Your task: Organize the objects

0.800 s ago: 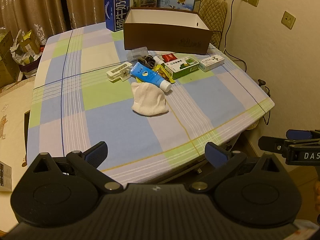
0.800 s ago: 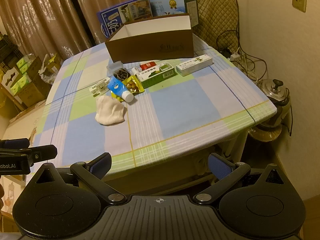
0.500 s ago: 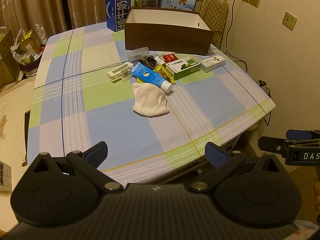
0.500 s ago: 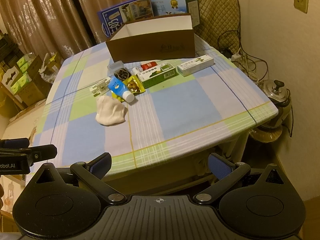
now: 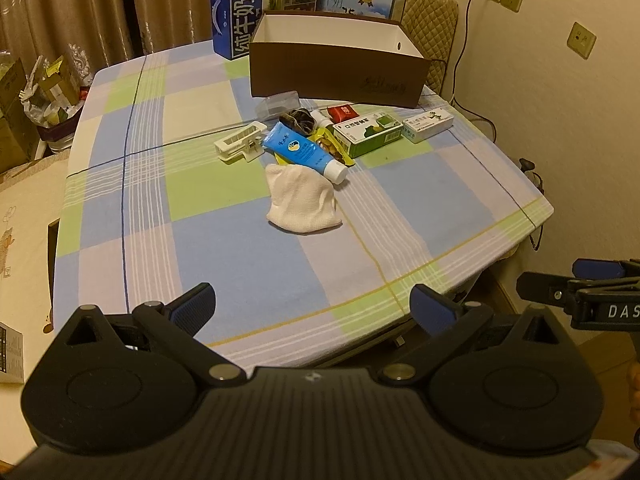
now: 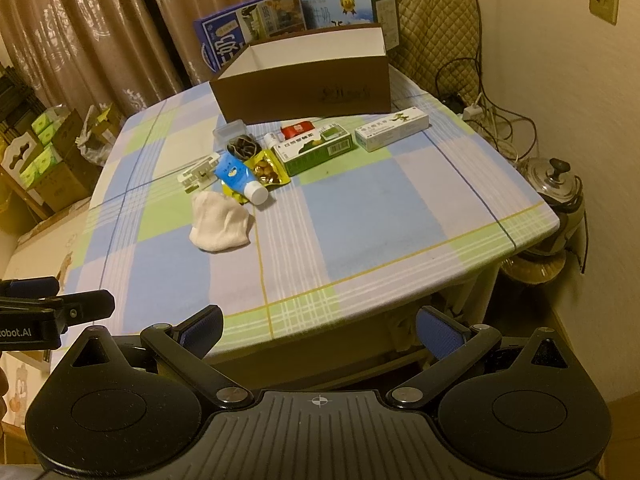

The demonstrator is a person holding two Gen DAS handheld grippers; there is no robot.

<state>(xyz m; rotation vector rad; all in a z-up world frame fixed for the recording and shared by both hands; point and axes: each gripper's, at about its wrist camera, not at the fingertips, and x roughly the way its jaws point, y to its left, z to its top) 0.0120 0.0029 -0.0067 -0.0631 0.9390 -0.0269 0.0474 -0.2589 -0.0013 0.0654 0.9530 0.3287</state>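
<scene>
A cluster of small items lies mid-table in front of an open brown box (image 5: pixel 336 76) (image 6: pixel 304 84): a white cloth (image 5: pixel 302 198) (image 6: pixel 220 226), a blue tube (image 5: pixel 304 152) (image 6: pixel 240 178), a white clip (image 5: pixel 240 146), a green carton (image 5: pixel 368 134) (image 6: pixel 316 152), a white carton (image 5: pixel 428 124) (image 6: pixel 392 128), a yellow snack packet (image 6: pixel 268 170), a small red packet (image 6: pixel 298 130) and a clear case (image 5: pixel 278 102). My left gripper (image 5: pixel 312 306) hangs open over the table's near edge, holding nothing. My right gripper (image 6: pixel 320 326) is open too, just off the front edge.
The checked tablecloth (image 5: pixel 224 248) covers the table. Two milk cartons (image 5: pixel 240 16) stand behind the brown box. A padded chair (image 6: pixel 436 28) and cables sit at the back right, a metal pot (image 6: pixel 554 184) below the right edge. Cardboard boxes (image 6: pixel 52 156) are stacked at left.
Both grippers have drifted slightly forward toward the table. Nothing on the table has moved.
</scene>
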